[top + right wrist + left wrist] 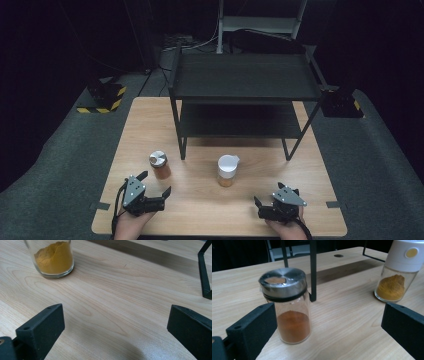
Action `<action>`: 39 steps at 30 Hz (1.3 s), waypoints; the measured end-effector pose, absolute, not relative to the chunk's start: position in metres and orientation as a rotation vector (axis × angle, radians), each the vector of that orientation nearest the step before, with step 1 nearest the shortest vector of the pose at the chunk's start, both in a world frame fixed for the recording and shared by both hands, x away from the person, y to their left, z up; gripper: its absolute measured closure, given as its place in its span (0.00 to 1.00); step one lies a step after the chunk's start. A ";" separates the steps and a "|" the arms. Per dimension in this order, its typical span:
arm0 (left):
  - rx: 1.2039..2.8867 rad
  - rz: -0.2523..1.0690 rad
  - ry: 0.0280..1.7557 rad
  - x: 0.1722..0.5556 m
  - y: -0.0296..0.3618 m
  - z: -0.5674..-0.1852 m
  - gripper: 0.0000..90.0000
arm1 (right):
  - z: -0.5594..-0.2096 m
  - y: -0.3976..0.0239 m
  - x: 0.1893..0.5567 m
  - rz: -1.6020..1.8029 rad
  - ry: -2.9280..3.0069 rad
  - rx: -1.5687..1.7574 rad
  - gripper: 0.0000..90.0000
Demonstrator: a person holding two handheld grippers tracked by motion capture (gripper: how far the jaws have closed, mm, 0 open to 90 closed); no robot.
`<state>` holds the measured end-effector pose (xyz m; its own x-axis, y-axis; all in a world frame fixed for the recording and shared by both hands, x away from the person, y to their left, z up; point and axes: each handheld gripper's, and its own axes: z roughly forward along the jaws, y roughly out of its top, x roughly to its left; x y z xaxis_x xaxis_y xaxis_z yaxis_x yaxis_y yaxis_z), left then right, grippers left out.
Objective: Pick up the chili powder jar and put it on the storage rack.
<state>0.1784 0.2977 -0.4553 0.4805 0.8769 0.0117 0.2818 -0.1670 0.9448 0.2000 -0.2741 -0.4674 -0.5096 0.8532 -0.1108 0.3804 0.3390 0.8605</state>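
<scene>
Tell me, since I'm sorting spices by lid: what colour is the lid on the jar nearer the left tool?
Silver metal, on the orange-powder jar; clearest in the left gripper view.

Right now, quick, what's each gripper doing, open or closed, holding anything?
Left gripper: open, holding nothing; the silver-lidded spice jar stands just ahead of its jaws.
Right gripper: open, holding nothing, over bare table.

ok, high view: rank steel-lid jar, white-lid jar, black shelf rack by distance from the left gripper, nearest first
From the left gripper:
1. steel-lid jar, just ahead of it.
2. white-lid jar, mid-table, off to its right.
3. black shelf rack, at the table's far side.
</scene>
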 end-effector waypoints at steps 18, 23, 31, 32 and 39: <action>1.680 0.742 1.012 0.201 0.306 -0.446 0.01 | -0.468 -0.276 0.200 1.106 2.050 1.069 0.01; 1.672 0.747 1.018 0.207 0.308 -0.445 0.01 | -0.468 -0.276 0.201 1.109 2.052 1.067 0.01; 1.667 0.747 1.031 0.217 0.308 -0.445 0.01 | -0.468 -0.278 0.202 1.114 2.052 1.072 0.01; 1.668 0.745 1.035 0.219 0.308 -0.445 0.00 | -0.468 -0.278 0.202 1.113 2.053 1.070 0.01; 1.668 0.737 1.051 0.230 0.310 -0.447 0.01 | -0.467 -0.277 0.201 1.106 2.057 1.060 0.01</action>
